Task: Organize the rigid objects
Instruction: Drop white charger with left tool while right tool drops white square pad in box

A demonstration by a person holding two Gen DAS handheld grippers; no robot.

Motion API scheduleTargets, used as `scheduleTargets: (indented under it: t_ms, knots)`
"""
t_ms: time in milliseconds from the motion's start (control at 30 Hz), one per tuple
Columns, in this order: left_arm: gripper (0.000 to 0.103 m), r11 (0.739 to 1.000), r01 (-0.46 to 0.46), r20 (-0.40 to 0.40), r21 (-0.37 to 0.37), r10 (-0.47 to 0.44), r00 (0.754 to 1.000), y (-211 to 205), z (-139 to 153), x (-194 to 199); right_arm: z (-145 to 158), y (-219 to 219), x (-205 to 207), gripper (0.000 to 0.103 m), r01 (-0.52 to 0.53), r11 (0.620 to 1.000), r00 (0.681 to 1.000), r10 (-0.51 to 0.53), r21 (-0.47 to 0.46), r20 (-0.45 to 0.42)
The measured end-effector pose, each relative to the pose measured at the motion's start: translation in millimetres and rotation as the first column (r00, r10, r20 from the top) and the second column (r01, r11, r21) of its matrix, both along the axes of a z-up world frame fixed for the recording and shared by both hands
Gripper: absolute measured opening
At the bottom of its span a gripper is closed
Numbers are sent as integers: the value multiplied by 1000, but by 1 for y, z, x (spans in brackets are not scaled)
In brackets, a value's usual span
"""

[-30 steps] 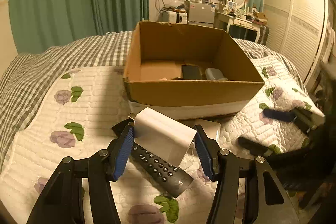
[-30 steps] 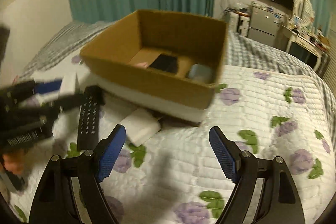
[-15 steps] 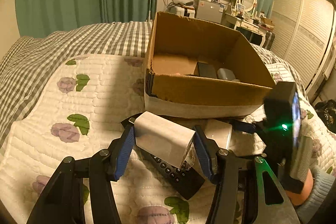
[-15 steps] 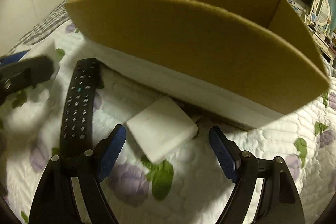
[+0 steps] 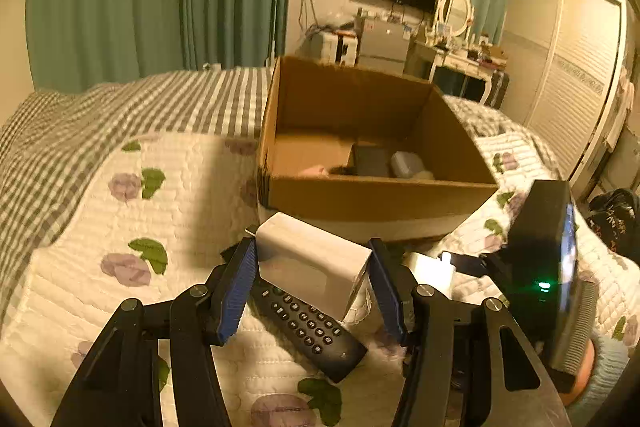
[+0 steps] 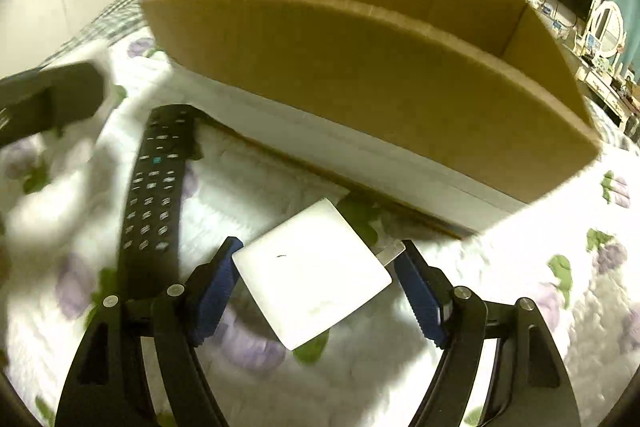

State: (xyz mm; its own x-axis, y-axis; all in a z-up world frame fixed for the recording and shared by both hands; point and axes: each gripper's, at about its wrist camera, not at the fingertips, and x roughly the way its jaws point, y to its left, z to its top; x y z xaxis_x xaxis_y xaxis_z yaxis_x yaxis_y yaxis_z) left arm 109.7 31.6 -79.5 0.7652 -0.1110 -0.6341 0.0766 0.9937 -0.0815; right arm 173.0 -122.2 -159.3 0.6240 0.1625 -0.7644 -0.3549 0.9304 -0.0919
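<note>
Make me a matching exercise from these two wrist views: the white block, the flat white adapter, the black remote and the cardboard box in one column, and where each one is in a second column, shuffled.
Things:
1. white block
2. flat white adapter
3. black remote
4. cardboard box

Places:
A. lying flat on the quilt, keypad up
B. between the right gripper's open fingers, on the quilt
C. standing open beyond the other things, a few items inside
D. clamped in the left gripper, above the quilt

Pairs: 1-D, 2-B, 3-A, 4-C
</note>
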Motion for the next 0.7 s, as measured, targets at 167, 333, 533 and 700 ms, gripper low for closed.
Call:
scheduleTargets:
  t_ms: [167,333,533,700]
  knots:
    - [57,999,44,88,7,-45,995,-11,32,-16,39,-12,-26,77,15,998,999,-18,59,51]
    - [57,997,83,130,7,-83,988,-23,61,-9,86,-30,-37,77,23,992,991,-39,123,130]
    - [57,989,118,141,94,-130,981,-41,81,33,126,-45,-22,77,23,992,971,-51,122,233]
    - [57,983,121,58,137,-130,990,-46,60,97,144,-59,13,77,36,989,961,-73,142,266]
